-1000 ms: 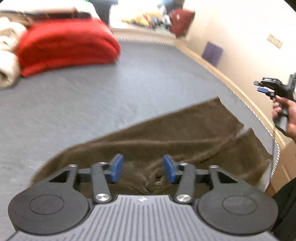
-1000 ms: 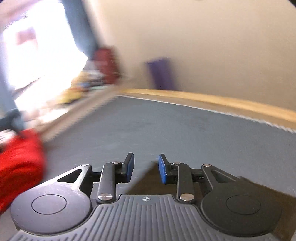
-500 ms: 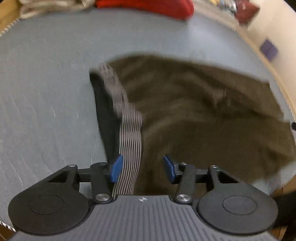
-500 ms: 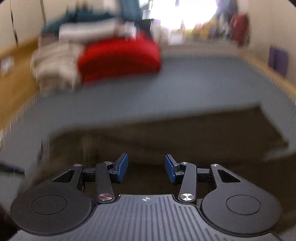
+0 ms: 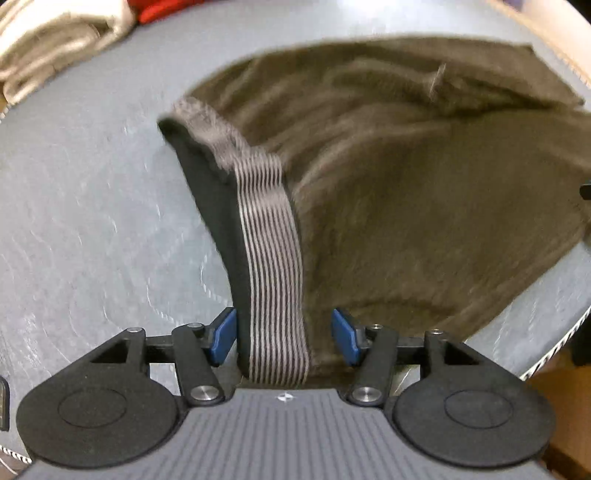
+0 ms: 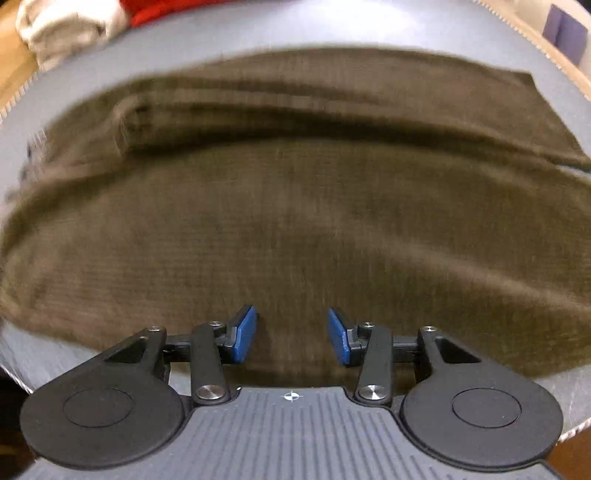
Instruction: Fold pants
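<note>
Brown pants lie spread flat on a grey mattress, legs running to the right. Their striped grey waistband, with black lining on its left, runs down toward my left gripper. The band's near end sits between the blue pads, with a gap on the right side. The jaws are opening and point steeply down. In the right wrist view the pants fill the frame, one leg above the other. My right gripper hovers open over the near leg's edge, pads apart with only flat cloth below.
Folded beige bedding and a red blanket lie at the far left of the mattress. The mattress's piped edge runs close by on the right, with wooden floor beyond. A purple object stands by the wall.
Both views tipped down onto the pants. The left gripper came over the waistband end and moved closer. The right swung from the wall to the near leg, its pads now wider apart.
</note>
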{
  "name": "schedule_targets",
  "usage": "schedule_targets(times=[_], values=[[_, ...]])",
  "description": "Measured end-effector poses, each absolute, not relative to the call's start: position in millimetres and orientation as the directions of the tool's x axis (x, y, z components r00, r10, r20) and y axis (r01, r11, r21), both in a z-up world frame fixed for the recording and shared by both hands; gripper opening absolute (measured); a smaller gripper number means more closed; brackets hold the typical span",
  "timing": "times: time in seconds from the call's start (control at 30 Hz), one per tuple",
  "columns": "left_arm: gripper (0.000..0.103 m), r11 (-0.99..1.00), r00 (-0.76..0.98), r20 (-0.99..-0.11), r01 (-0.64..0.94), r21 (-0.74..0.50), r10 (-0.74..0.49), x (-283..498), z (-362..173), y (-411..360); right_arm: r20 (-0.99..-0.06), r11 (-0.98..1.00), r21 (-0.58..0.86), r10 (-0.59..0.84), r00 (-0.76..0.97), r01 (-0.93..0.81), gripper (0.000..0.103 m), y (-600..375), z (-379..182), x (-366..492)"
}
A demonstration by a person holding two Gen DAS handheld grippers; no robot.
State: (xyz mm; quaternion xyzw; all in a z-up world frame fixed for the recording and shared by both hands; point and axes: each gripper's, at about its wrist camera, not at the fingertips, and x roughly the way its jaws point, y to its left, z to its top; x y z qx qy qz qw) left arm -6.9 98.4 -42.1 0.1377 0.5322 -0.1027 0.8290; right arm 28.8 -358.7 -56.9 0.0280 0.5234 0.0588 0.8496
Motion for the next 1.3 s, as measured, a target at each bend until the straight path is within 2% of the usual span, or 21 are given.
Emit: schedule_targets(times=[0.1,0.23,0.33,0.43,0.53,0.6,0.67,0.7,0.87,1.07,1.13,1.2,1.27,1.3], values=[[0.067,0.954,0.452,-0.891,0.283,0.097,-0.044,-11,-38,97,-0.874,0.988,0.137,0.153,0.462,-0.068,0.046,-362,-52,27],[0.067,0.966,0.532,-0.847,0.228,0.125,-0.016,-11,-31,92,-0.918,0.992,0.076,0.109,0.381,-0.102,0.047,-361,-68,34],[0.067,0.979,0.614,-0.789,0.146,0.139,0.020,-13,-14,89,-0.910,0.991,0.058,0.101,0.402,-0.119,0.047,-358,-65,33],[0.067,0.982,0.620,-0.780,0.185,0.040,-0.085,-19,-12,82,-0.895,0.991,0.091,0.125,0.427,-0.099,0.047,-363,-58,30],[0.067,0.961,0.576,-0.806,0.273,0.031,-0.138,-23,-27,67,-0.889,0.990,0.087,0.126,0.441,-0.107,0.047,-365,-58,29],[0.067,0.946,0.519,-0.846,0.320,0.060,-0.121,-22,-45,57,-0.896,0.991,0.088,0.125,0.425,-0.105,0.047,-365,-64,32],[0.070,0.934,0.392,-0.919,0.344,0.097,-0.049,-18,-75,51,-0.907,0.992,0.080,0.114,0.406,-0.101,0.047,-365,-68,33],[0.070,0.935,0.388,-0.921,0.340,0.101,-0.042,-19,-78,52,-0.908,0.992,0.075,0.110,0.403,-0.101,0.047,-366,-70,33],[0.068,0.948,0.457,-0.887,0.308,0.080,-0.074,-21,-55,53,-0.890,0.992,0.094,0.122,0.440,-0.086,0.047,-373,-66,33],[0.068,0.954,0.580,-0.795,0.300,0.005,-0.178,-21,-32,51,-0.802,0.988,0.147,0.144,0.580,-0.042,0.047,-383,-35,29],[0.064,0.952,0.605,-0.772,0.305,0.003,-0.192,-18,-32,49,-0.776,0.988,0.149,0.142,0.615,-0.040,0.047,-382,-30,31],[0.054,0.951,0.621,-0.759,0.310,0.010,-0.195,-17,-31,44,-0.752,0.986,0.160,0.150,0.641,-0.043,0.047,-383,-22,32],[0.032,0.951,0.626,-0.757,0.308,0.017,-0.189,-18,-30,42,-0.735,0.985,0.168,0.157,0.660,-0.047,0.047,-382,-19,35],[0.026,0.952,0.625,-0.759,0.305,0.020,-0.184,-18,-30,41,-0.727,0.984,0.169,0.158,0.668,-0.049,0.046,-381,-17,36]])
